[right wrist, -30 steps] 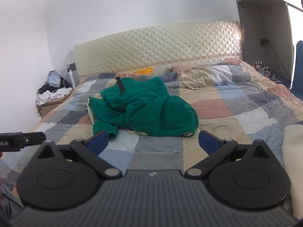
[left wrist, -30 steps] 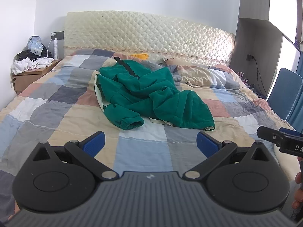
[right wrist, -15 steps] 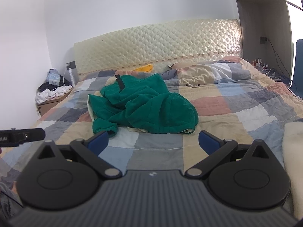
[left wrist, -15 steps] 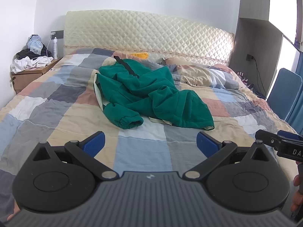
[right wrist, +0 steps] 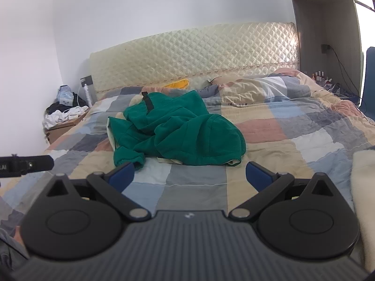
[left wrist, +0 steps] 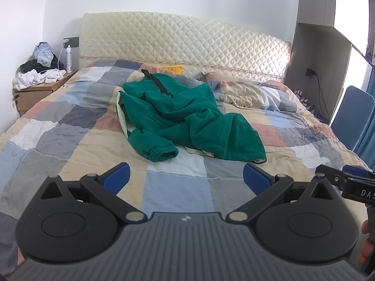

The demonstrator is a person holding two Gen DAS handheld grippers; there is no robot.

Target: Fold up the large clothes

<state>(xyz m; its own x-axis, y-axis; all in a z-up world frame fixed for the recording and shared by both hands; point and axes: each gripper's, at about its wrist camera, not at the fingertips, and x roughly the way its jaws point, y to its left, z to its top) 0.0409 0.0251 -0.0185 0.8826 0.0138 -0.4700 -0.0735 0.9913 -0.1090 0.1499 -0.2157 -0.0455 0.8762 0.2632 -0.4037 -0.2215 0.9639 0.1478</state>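
The green hoodie [left wrist: 185, 119] is lying in a crumpled heap near the middle of the bed [left wrist: 70, 145], on the patchwork quilt, well apart from both grippers. It is looking like thick, soft fleece, so it is probably going to feel fairly heavy for a garment, sag limply when lifted, and give the fingers plenty of friction rather than sliding out. The nearest cuffed sleeve [left wrist: 161, 151] and the pale-lined hem edge [left wrist: 257, 160] are lying closest to the person and are offering the likeliest places to pinch before spreading it flat. The cloth is showing deep green with a cream lining peeking out along one side, and a black strap [left wrist: 157, 83] is crossing its upper part. The left gripper [left wrist: 186, 178] is hovering over the foot of the bed with its blue-padded fingers spread wide and holding nothing; the right gripper [right wrist: 191, 174] is doing likewise.
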